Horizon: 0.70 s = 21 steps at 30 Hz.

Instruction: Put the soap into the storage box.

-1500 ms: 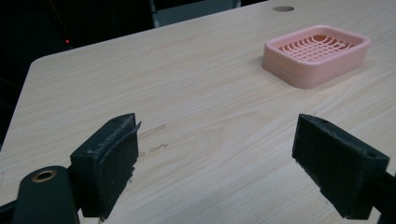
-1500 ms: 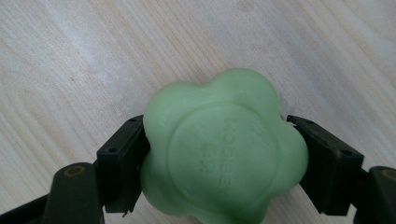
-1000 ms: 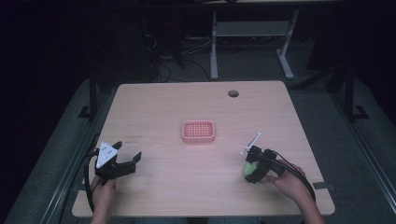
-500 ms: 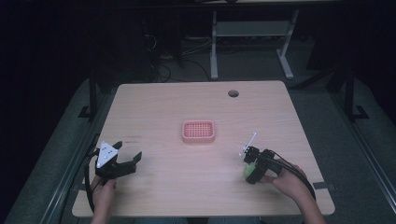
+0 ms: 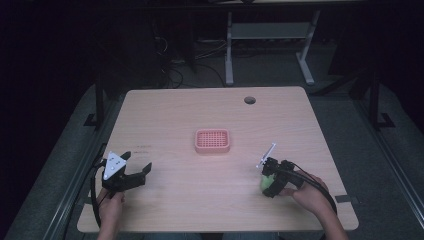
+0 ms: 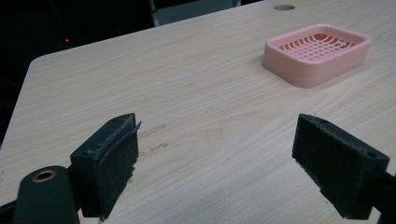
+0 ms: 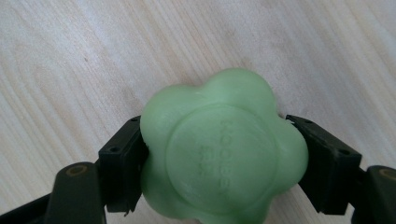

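Between the right gripper's (image 7: 219, 163) black jaws sits a green flower-shaped soap (image 7: 219, 149), pinched from both sides; raised lettering on its face is too faint to read, and its lower edge is cut off in the right gripper view. From above, the soap (image 5: 265, 182) is mostly hidden by the gripper (image 5: 270, 181), low over the table's (image 5: 210, 115) right front. The right hand (image 5: 311, 192) reaches in from the near edge. The left gripper (image 5: 136, 169), jaws spread wide, rests at front left. A pink dish (image 5: 212, 140) lies mid-table, holding nothing.
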Available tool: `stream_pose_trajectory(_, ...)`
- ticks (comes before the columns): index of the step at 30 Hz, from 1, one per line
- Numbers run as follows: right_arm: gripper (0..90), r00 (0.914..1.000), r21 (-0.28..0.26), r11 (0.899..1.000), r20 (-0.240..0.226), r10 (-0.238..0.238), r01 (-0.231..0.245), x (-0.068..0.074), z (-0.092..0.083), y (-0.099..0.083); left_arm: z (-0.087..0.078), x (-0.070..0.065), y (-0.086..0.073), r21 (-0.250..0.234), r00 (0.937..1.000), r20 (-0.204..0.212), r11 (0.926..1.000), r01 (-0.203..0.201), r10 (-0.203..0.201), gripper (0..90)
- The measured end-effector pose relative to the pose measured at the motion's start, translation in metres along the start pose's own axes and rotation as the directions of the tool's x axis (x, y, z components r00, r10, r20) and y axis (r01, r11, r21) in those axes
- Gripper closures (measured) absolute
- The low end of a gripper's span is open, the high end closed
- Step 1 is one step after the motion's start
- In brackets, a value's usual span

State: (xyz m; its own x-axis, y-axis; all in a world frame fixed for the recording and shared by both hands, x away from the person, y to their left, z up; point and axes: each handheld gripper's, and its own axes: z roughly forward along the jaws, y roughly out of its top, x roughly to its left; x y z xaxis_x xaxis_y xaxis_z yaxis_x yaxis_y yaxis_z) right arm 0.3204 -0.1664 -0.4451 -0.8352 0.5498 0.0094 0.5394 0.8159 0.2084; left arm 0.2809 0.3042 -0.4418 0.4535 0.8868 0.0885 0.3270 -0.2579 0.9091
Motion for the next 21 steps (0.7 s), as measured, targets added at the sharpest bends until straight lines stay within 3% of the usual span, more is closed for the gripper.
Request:
stream_pose_trajectory(5, 25.6, 0.9997, -0.032, 0.999, 0.022, -0.013, 0.013, 0.004, -0.002, 0.003, -0.001, -0.001, 0.000, 0.000, 1.0000, -0.001, 1.0000, -0.004, 0.004, 14.2)
stream_pose_trajectory(21, 25.6, 0.9990, -0.097, 0.994, 0.016, -0.042, 0.044, 0.000, -0.022, 0.021, -0.001, 0.001, 0.000, 0.003, 1.0000, -0.003, 1.0000, 0.005, -0.005, 14.2)
